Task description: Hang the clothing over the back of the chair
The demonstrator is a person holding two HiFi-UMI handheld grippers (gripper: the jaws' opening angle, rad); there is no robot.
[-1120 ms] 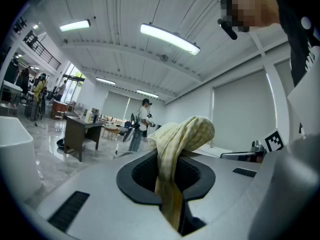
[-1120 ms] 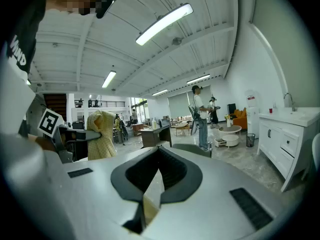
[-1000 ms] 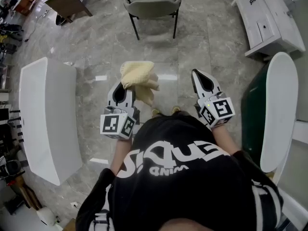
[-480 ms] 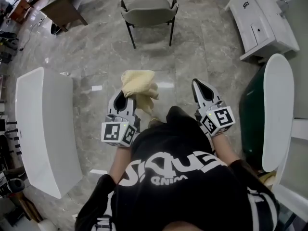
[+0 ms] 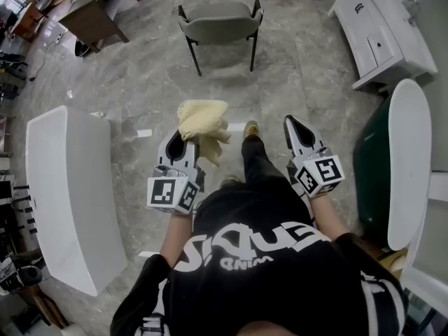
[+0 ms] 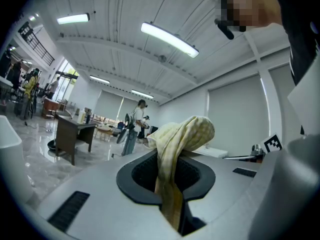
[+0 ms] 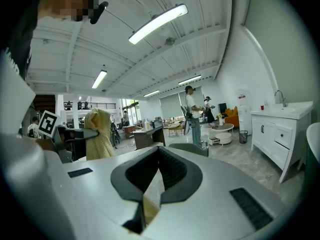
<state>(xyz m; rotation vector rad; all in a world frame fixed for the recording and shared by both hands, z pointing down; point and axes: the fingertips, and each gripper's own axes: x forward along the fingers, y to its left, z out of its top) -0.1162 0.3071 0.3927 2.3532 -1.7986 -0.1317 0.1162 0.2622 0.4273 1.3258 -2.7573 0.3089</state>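
Since a second ago the person has stepped on: one dark trouser leg (image 5: pixel 255 163) has swung out ahead between the two claws, its shoe (image 5: pixel 250 127) planted on the marble floor (image 5: pixel 140 82), and the pale worktop (image 5: pixel 70 187) at 9 o'clock has slid a little in the head view. Both claws sit much where they were, level and pointing ahead.

The left claw (image 5: pixel 183 140) is clamped on the clothing (image 5: pixel 203 121), a soft yellow garment. Its own view shows a strip of the cloth pinched in the narrow slot between the jaws, with the rest bunched over the tips and drooping on the right side. The garment hangs in the air at about 11 o'clock from the person, well apart from the grey chair (image 5: pixel 220 21), which stands alone at 12 o'clock on its thin black legs, with nothing over its back.

The right claw (image 5: pixel 290 122) at 1 o'clock has its jaws together at the tips and nothing between them.

At 2 o'clock stands a white cabinet (image 5: pixel 381 37), and at 3 o'clock a dark green piece (image 5: pixel 369 166) with a white oval top. A brown desk (image 5: pixel 91 16) sits off at 11 o'clock. Far down the room another person (image 6: pixel 136 126) stands beside some furniture.
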